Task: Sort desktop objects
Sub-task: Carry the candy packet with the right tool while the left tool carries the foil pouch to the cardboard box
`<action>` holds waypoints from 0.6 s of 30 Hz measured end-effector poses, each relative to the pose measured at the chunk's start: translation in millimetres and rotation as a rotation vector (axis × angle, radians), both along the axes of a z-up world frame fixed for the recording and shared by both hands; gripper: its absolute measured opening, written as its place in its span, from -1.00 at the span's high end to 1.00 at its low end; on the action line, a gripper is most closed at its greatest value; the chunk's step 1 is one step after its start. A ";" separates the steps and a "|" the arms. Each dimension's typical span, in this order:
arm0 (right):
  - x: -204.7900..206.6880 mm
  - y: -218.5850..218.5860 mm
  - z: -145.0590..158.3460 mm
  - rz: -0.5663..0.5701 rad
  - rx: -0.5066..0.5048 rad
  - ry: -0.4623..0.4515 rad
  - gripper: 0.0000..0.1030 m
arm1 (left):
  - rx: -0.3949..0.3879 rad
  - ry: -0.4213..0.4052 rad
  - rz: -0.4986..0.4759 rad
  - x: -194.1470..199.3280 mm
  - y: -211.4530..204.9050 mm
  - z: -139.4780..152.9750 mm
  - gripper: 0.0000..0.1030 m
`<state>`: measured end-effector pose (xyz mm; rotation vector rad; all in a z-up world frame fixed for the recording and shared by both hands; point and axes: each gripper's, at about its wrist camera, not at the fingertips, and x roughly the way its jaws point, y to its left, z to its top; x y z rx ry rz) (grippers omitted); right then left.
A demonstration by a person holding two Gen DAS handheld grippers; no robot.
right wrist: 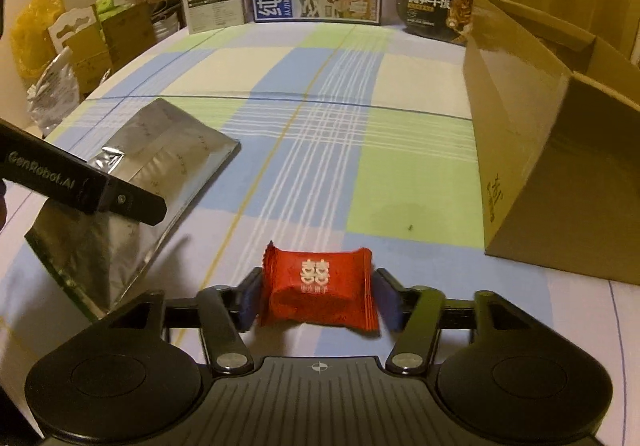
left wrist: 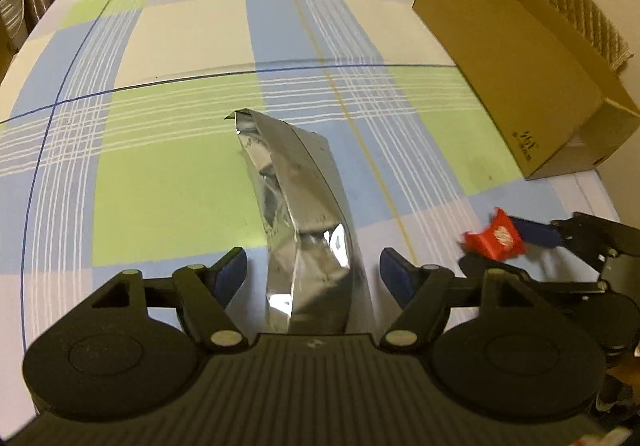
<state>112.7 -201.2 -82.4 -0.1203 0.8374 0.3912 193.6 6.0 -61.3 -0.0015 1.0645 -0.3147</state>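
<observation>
Left gripper [left wrist: 313,272] over the checked blue, green and cream tablecloth [left wrist: 168,174], jaws spread, blue pads clear of the crinkled silver foil pouch [left wrist: 296,206] standing up between them; pouch seen from the right wrist [right wrist: 132,182] leaning over the cloth at left, partly behind the left gripper's black body. Right gripper [right wrist: 316,296] low over the cloth, jaws parted, small red sweet wrapper with white characters [right wrist: 320,288] between the blue pads; whether the pads press it, cannot tell. Brown cardboard box [right wrist: 560,174] near on the right, on the cloth; printed cartons along the far edge.
</observation>
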 end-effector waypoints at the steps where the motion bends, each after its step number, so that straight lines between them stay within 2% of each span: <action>1: 0.8 -0.8 0.1 0.001 0.006 0.000 -0.16 | 0.010 0.014 -0.005 3.9 -2.6 -0.6 -0.31; 5: 0.7 -3.1 0.0 0.010 0.011 -0.009 -0.16 | 0.055 0.051 -0.036 17.3 -13.0 -4.5 -0.20; 7: -0.7 -3.5 -0.3 0.005 0.016 -0.012 -0.16 | 0.080 0.073 -0.063 20.9 -20.2 -7.9 -0.07; 10: -0.1 -7.5 0.3 -0.025 0.040 -0.007 -0.16 | 0.127 0.053 -0.078 19.2 -28.5 -9.6 -0.07; 15: -2.2 -9.1 1.7 -0.070 0.036 -0.005 -0.16 | 0.119 0.031 -0.045 15.4 -26.0 -8.7 0.13; 18: -6.9 -7.4 1.6 -0.078 0.024 -0.009 -0.16 | 0.108 0.027 -0.041 10.1 -24.5 -8.3 0.17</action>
